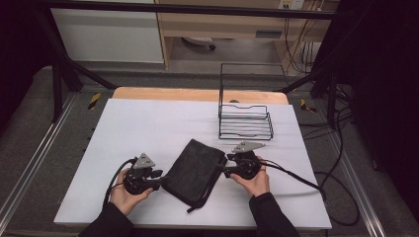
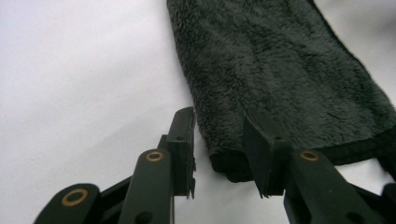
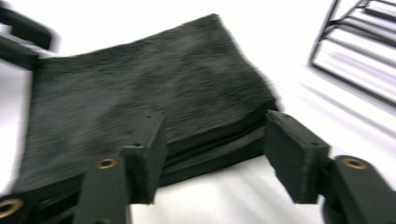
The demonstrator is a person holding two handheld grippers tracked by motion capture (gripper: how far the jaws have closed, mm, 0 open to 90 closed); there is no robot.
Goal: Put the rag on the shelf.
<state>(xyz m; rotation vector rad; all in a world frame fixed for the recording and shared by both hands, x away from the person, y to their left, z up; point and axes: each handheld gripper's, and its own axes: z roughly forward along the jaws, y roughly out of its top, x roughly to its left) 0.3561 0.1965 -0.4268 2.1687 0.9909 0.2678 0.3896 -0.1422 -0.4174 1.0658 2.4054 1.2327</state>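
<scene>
Towel (image 1: 193, 170), folded dark, lies near-centre on the table (image 1: 148, 123), left of the rack (image 1: 245, 121). Left gripper (image 2: 218, 154) and right gripper (image 3: 212, 156) both gape at its edges, gripping nothing. Closing may pinch only top layers, so the fold could spill open.

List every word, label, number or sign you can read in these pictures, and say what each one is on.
None can be read.
Black-and-yellow striped tape markers on the floor beside the table: stripes alone, no text.
Folded black towel, wire rack, left tool and right tool: no print visible.
</scene>
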